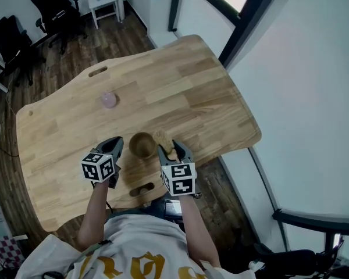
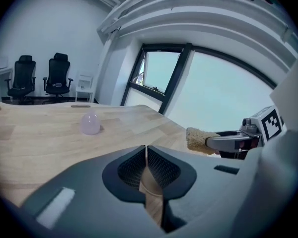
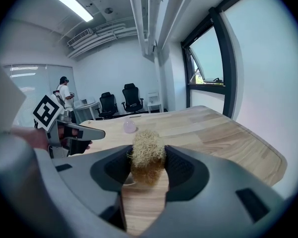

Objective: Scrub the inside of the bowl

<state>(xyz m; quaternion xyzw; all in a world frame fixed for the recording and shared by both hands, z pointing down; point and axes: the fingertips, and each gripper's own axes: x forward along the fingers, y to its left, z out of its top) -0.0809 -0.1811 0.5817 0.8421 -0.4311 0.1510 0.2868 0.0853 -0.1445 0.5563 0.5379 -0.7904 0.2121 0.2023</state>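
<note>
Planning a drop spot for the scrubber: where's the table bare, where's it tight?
Bare: the right half of the table, from the bowl to the window-side edge; also the left stretch between the pink ball and the near edge. Tight: near middle, where the left gripper and the right gripper with the scrubber flank the bowl.

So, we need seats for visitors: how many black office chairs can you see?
2 black office chairs, side by side past the table's far end in the left gripper view: one on the left, the other just right of it. More may be hidden outside the views.
</note>
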